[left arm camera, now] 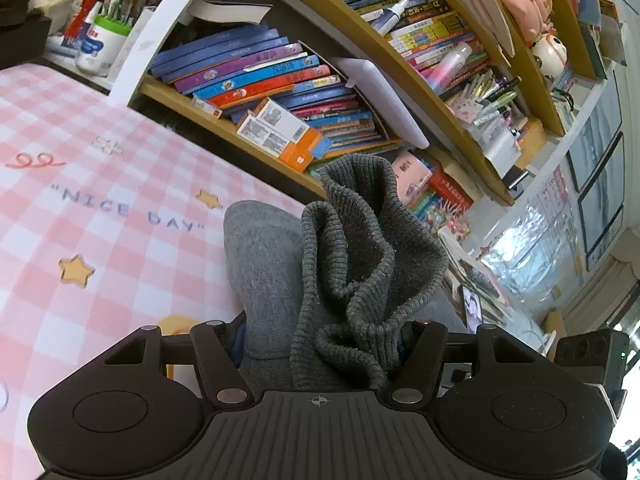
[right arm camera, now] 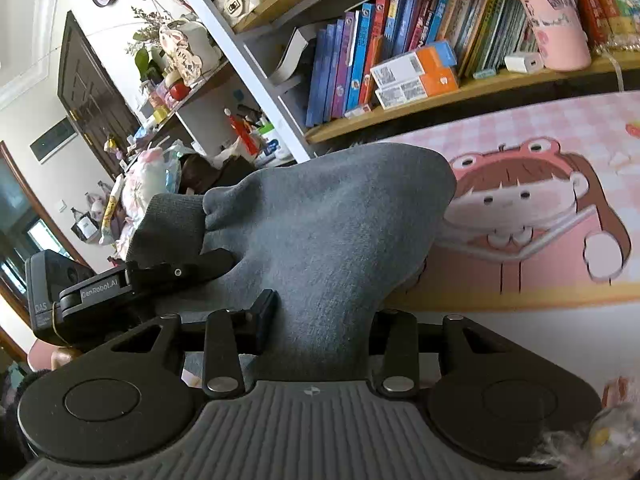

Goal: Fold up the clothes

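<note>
A grey knit garment (left arm camera: 264,264) with a ribbed edge (left arm camera: 360,248) is bunched up and lifted over the pink checked table cover (left arm camera: 100,208). My left gripper (left arm camera: 320,344) is shut on the ribbed part, and the cloth hides its fingertips. In the right wrist view the smooth grey cloth (right arm camera: 340,232) rises from my right gripper (right arm camera: 320,320), which is shut on it; one dark finger (right arm camera: 266,316) shows at the cloth's left side. The left gripper (right arm camera: 160,272) appears there too, at the left, clamped on the ribbed end (right arm camera: 168,224).
A bookshelf (left arm camera: 248,132) full of books runs along the table's far edge, with an orange and white box (left arm camera: 288,136) on its lowest board. A cup of pens (left arm camera: 100,40) stands far left. A pink bottle (right arm camera: 556,20) and white charger (right arm camera: 524,62) stand on the shelf.
</note>
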Demonstrator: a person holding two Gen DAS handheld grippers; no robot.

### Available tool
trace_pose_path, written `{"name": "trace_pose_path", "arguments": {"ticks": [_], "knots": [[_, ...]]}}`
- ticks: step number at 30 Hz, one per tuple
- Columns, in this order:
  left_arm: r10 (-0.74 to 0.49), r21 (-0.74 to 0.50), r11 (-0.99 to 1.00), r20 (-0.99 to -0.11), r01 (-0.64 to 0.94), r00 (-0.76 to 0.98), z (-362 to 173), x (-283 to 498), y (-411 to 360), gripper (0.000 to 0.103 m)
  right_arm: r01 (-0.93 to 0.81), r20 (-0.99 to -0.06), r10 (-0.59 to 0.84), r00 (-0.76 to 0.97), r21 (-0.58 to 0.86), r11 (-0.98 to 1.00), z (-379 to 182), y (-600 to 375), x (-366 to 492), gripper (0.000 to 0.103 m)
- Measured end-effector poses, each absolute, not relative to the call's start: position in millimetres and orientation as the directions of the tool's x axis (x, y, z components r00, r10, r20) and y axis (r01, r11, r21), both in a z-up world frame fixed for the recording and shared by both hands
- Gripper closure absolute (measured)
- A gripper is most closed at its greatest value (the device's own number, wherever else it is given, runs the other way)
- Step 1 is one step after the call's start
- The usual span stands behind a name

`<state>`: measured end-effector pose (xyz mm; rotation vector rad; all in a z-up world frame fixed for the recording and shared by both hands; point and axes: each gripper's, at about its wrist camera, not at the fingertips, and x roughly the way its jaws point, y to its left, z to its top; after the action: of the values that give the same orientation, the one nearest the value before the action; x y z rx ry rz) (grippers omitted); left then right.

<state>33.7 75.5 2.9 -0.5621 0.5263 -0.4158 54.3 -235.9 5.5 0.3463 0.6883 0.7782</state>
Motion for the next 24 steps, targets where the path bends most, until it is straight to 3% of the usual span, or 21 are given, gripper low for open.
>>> {"name": "trace_pose_path", "arguments": {"ticks": [11,24], "knots": [[-0.492,-0.539,0.807,-0.388,0.241,0.78,7.8,96.3,69.7,0.042,-0.528,-0.432,0.735,0.522,0.513,0.677,-2.8,-229.6,118.4,0.066],[-0.48,-0.557,0.8,-0.373,0.222,0.794,3.5,177.3,66.6,0.042,-0.497,-0.408,0.724,0.556,0.534,0.684,-9.3,-228.7,202.1,0.066]]}}
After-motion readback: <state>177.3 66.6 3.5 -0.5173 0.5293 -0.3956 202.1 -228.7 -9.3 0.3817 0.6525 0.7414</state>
